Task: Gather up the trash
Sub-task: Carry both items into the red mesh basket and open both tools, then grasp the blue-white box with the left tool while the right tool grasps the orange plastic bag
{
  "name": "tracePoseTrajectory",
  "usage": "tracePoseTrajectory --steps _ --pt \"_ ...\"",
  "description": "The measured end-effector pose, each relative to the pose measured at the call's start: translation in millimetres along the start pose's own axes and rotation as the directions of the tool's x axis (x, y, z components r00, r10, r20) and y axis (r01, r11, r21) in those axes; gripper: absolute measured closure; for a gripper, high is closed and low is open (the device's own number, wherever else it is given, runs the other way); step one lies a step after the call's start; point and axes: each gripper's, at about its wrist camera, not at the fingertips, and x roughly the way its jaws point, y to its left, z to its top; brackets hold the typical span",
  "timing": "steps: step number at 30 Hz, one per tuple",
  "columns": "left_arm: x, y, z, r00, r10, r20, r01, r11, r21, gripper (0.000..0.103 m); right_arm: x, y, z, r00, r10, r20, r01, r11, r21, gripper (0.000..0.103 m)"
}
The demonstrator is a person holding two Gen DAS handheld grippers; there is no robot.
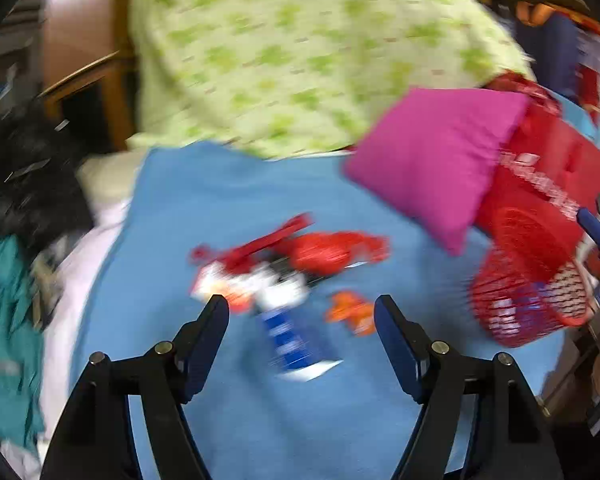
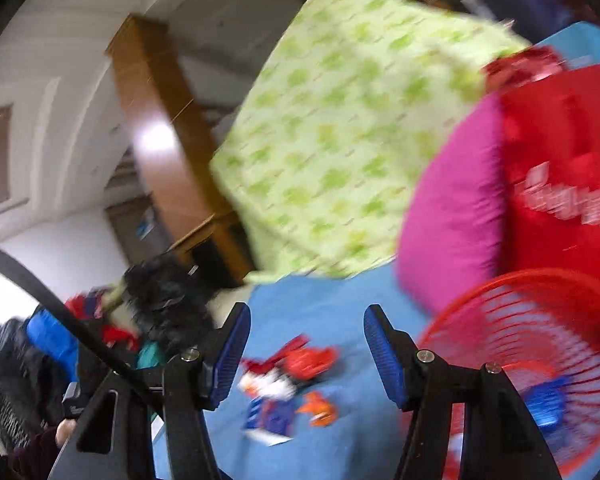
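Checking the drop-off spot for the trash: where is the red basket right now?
The red basket lies on the blue blanket at the right of both views, just below the pink pillow, right of the scattered wrappers.

Bare blue sheet around wrappers, pink pillow, red basket crowding right

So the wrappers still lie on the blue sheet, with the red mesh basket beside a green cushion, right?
Not quite: the cushion beside the red mesh basket is pink, not green; the left wrist view shows it. The wrappers do lie on the blue sheet.
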Motion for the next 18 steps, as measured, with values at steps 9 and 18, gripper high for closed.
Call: tracePoseTrajectory --steps 9,18 --pt "55 42 -43 0.987 -0.073 -0.140 0.050 0.986 -0.161 0.027 150 9 -76 0.901 -0.063 -0.430 0.053 0.998 -0.035 0.049" --pt "115 31 -35 0.960 -0.194 -0.203 0.138 0.956 -0.260 0.027 242 -35 -110 0.809 -0.099 -0.579 0.135 0.991 0.019 0.059"
